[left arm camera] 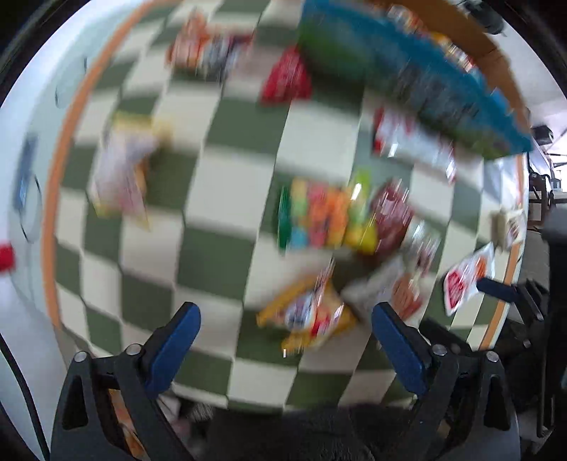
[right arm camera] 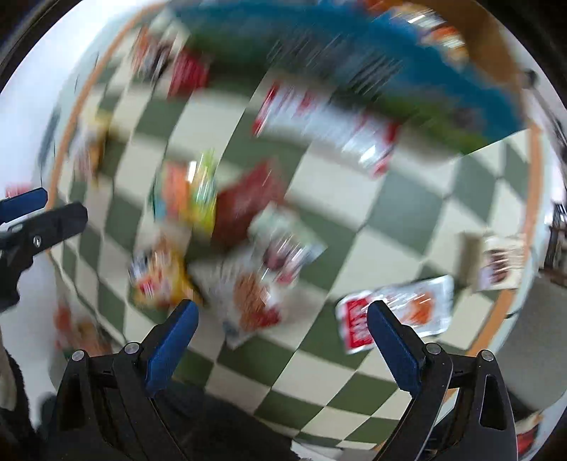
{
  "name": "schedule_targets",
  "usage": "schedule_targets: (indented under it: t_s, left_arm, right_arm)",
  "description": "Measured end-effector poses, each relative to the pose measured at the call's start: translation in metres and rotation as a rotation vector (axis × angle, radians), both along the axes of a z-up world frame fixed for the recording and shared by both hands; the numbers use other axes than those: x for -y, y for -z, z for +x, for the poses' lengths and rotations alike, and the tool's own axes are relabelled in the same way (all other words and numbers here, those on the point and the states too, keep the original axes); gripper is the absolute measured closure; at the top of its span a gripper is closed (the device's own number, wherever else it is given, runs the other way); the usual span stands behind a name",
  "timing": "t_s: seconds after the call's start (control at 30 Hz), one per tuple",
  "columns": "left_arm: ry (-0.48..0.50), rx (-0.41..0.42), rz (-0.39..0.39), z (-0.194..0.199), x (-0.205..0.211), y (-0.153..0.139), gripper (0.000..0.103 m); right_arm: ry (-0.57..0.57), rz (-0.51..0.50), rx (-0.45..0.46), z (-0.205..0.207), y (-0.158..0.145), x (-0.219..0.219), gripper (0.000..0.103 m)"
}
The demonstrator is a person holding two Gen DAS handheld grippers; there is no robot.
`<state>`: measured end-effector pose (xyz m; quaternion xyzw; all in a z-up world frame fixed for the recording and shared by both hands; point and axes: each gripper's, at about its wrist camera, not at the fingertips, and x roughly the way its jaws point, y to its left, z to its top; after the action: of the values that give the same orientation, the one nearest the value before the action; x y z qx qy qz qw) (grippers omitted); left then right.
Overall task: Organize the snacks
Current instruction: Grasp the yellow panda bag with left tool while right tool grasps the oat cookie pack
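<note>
Both views look steeply down, heavily blurred, on snack packets scattered over a green-and-white checked cloth (left arm camera: 226,198). My left gripper (left arm camera: 285,308) is open above the cloth with nothing between its blue fingers; a yellow packet (left arm camera: 312,319) lies below it. A multicoloured candy packet (left arm camera: 326,216) and a dark red packet (left arm camera: 391,212) sit just beyond. My right gripper (right arm camera: 282,305) is open and holds nothing. Under it lie a white packet with an orange picture (right arm camera: 251,301) and a red-and-white packet (right arm camera: 397,315). The left gripper's fingers (right arm camera: 35,209) show at the left edge of the right wrist view.
A large blue-and-green box (left arm camera: 407,71) stands at the far side, with a cardboard box (left arm camera: 471,32) behind it. A red packet (left arm camera: 287,78), a pale packet (left arm camera: 120,173) and a small carton (right arm camera: 499,262) lie apart. The cloth's orange border (left arm camera: 49,198) marks its edge.
</note>
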<state>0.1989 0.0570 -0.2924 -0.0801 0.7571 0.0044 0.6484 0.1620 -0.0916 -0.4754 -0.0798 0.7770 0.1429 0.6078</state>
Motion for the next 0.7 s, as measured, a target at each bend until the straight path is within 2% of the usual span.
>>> schedule_targets:
  t_s: [0.2,0.37,0.47,0.6,0.7]
  left_arm:
    - [-0.086,-0.096,-0.067,-0.029,-0.006,0.035,0.007]
    - [-0.140,-0.149,-0.105,-0.035,-0.007,0.053,0.011]
    - [-0.165,-0.173,-0.141,-0.034,-0.003,0.063,0.011]
    - [-0.150,-0.187,-0.154,-0.028,0.009,0.074,0.011]
    - [-0.133,-0.207,-0.146,-0.021,0.022,0.087,0.011]
  right_arm:
    - [-0.088,-0.064,-0.064,-0.027,0.058,-0.022,0.018]
    - [-0.143,-0.086,-0.083,-0.038,0.084,-0.034,0.018]
    - [-0.089,-0.075,-0.102,-0.042,0.092,-0.027,0.019]
    - [0.067,-0.066,-0.124,-0.048,0.090,-0.003,0.032]
    - [0.195,-0.090,-0.141,-0.055,0.088,0.025,0.034]
